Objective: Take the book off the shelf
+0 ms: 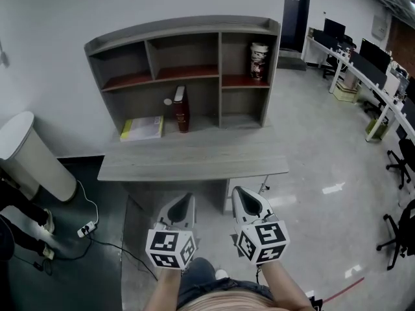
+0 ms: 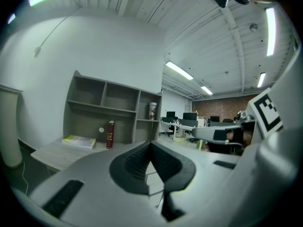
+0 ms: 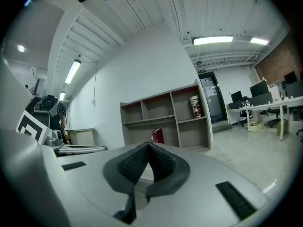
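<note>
A dark red book (image 1: pixel 181 109) stands upright in the lower middle bay of the grey shelf unit (image 1: pixel 185 26), which sits on a grey desk (image 1: pixel 194 157). It also shows as the red book (image 2: pixel 110 134) in the left gripper view and the red book (image 3: pixel 157 135) in the right gripper view. My left gripper (image 1: pixel 184 204) and right gripper (image 1: pixel 244 198) hang side by side below the desk's front edge, well short of the book. Both have their jaws together with nothing between them, seen in the left gripper (image 2: pixel 151 144) and the right gripper (image 3: pixel 148 144).
A yellow book (image 1: pixel 142 127) lies flat left of the red one, with a small white disc (image 1: pixel 168 102) behind. A patterned cup (image 1: pixel 259 61) stands in the upper right bay. A white cylinder (image 1: pixel 32 154) and a power strip (image 1: pixel 86 229) are at the left; office desks (image 1: pixel 382 102) at the right.
</note>
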A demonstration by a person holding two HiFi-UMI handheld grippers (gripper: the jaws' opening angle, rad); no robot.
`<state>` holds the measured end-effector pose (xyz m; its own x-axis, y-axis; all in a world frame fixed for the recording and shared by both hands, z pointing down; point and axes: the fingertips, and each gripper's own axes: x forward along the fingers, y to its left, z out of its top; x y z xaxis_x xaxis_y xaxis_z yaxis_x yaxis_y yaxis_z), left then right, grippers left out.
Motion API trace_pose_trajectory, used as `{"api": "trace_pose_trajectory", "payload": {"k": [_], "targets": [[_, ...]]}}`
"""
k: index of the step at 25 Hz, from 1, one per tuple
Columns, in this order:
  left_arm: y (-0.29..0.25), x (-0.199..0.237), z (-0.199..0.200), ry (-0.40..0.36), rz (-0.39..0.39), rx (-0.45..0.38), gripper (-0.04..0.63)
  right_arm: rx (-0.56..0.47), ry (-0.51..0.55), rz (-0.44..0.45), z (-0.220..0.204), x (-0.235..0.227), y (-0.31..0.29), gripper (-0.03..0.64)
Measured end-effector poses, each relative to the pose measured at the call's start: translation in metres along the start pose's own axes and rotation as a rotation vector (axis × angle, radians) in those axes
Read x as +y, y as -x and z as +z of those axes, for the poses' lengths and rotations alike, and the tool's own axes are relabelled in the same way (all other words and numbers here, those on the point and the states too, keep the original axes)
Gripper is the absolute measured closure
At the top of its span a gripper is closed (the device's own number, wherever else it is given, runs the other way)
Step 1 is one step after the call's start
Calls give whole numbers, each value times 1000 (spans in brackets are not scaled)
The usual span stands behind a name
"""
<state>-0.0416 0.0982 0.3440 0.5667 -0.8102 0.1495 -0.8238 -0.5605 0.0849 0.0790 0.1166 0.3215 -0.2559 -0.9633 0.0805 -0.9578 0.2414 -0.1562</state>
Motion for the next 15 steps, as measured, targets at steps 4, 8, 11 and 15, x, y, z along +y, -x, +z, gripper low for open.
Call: {"api": "trace_pose_trajectory", "payload": {"k": [4, 8, 11, 15], "targets": [[-9, 0, 0, -9, 4, 6, 584, -6, -9, -10, 3, -9, -4, 609], [-19, 5, 3, -25, 15, 16, 584, -4, -12, -7, 5, -13, -13, 609], [-30, 14, 11, -39, 28, 10, 584, 0, -10, -2, 5, -16, -24, 609], [-50, 35, 15, -43, 44, 13, 584, 23, -18, -6, -3, -21, -50, 609]]}}
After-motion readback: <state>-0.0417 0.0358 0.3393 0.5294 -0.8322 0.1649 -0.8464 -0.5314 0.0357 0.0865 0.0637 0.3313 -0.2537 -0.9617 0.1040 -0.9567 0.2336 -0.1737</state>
